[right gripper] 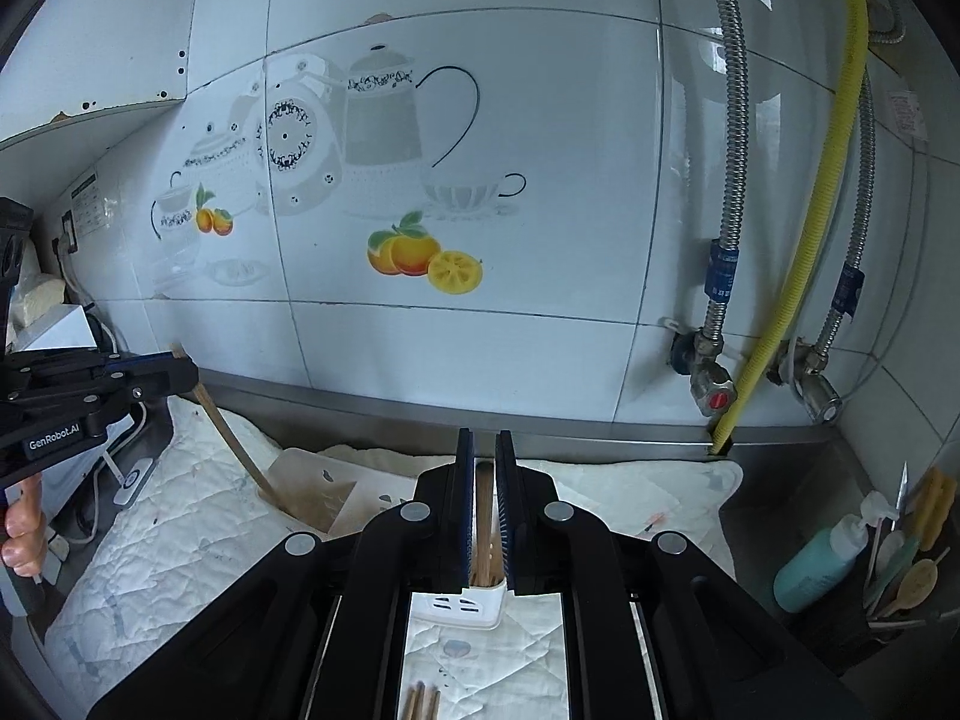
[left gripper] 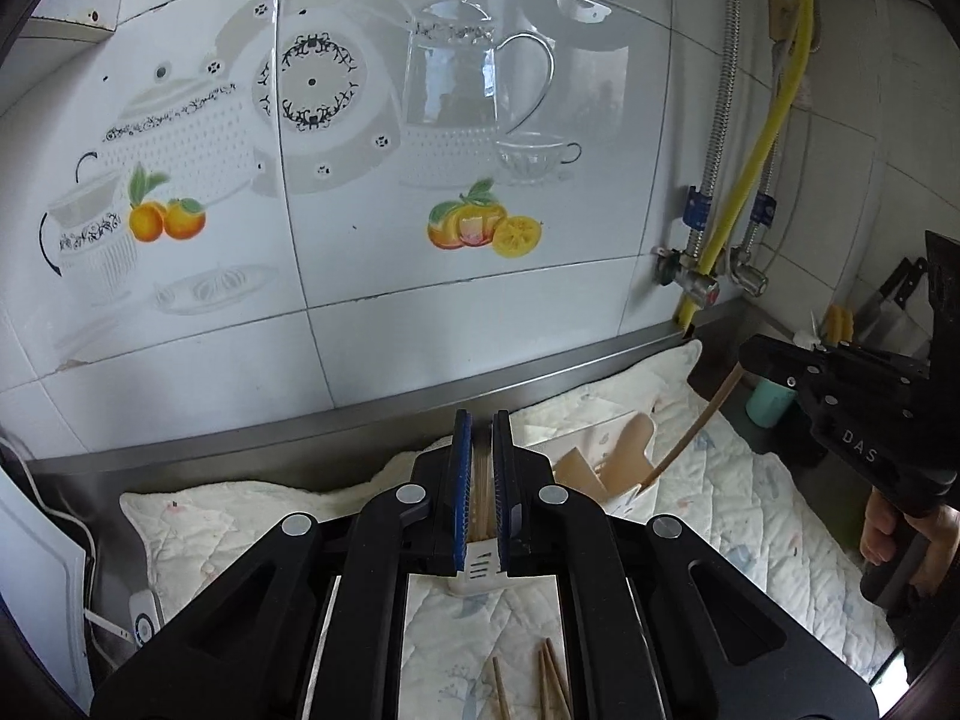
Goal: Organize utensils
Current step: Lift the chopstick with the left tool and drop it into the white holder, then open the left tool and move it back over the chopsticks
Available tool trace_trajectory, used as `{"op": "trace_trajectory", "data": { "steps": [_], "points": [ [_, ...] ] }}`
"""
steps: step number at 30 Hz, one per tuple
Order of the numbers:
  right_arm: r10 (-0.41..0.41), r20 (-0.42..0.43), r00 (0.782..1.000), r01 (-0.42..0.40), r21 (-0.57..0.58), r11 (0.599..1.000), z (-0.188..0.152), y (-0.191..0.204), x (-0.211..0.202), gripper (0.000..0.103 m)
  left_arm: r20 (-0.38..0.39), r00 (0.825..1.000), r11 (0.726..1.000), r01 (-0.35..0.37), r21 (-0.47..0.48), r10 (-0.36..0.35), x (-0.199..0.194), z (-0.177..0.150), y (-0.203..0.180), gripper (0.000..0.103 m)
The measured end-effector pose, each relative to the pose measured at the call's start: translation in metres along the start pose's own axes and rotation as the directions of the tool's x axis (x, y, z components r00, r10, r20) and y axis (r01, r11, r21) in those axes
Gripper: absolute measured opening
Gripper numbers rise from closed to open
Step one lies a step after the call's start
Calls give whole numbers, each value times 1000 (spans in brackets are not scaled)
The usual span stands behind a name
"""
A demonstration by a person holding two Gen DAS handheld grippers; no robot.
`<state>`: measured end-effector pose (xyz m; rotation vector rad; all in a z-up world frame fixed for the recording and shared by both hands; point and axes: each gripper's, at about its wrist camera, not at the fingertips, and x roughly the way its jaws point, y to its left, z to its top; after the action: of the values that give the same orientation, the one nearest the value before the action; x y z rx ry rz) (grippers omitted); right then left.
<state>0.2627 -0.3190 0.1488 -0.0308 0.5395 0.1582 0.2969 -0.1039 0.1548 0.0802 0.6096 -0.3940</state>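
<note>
Held stick, right: thin brown wooden chopstick (right gripper: pixel 483 510) stands upright over the white plastic slotted holder (right gripper: pixel 459 606), lined up to drop in beside the sticks already standing there
Right gripper: the right gripper (right gripper: pixel 483 438) has its blue pads pinched together on that chopstick, gripping near the top so the lower end hangs free to find the opening
Held sticks, left: pale thin wooden chopsticks (left gripper: pixel 480 480) are upright too, above a white slotted container of the same kind; I cannot tell whether it is the same one
Left gripper: the left gripper (left gripper: pixel 480 420) is clamped on them, jaws nearly together; the right wrist view shows them running down towards the mouth of a white box
Judgement: both hands look set to lower and let go, and the upright hold keeps the tips aimed at the narrow mouth
Left to do: loose brown wooden chopsticks (left gripper: pixel 546 684) lie flat on the cloth near the camera, not yet sorted
Hands: a person's hand (left gripper: pixel 882 534) grips the right tool's handle at the edge of the view
Surface: white quilted cloth (left gripper: pixel 750 498) spread over a steel counter, probably to stop things sliding
Room: glossy white wall tiles printed with teapots and oranges (left gripper: pixel 480 228), a yellow hose (left gripper: pixel 774 120) and braided metal pipes in the corner, a teal plastic bottle (right gripper: pixel 816 564) off to the right
</note>
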Motion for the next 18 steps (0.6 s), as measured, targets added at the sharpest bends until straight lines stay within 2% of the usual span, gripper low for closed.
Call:
{"op": "trace_trajectory", "data": {
  "steps": [4,8,16,18],
  "points": [
    [-12,16,1000,12,-14,1000,0,1,-10,19,9,1000,1000,13,-5,-13,-5,-1,-2,8],
    [-20,32,999,21,-24,999,-2,3,-32,20,37,999,1000,22,13,-22,-25,-3,-9,9],
    [-10,72,997,13,-51,999,-23,18,-95,26,81,996,1000,21,20,-22,-78,-29,-16,31],
    [-2,78,997,8,-68,998,-32,27,-112,30,87,996,1000,20,18,-21,-91,-40,-16,37]
  ]
}}
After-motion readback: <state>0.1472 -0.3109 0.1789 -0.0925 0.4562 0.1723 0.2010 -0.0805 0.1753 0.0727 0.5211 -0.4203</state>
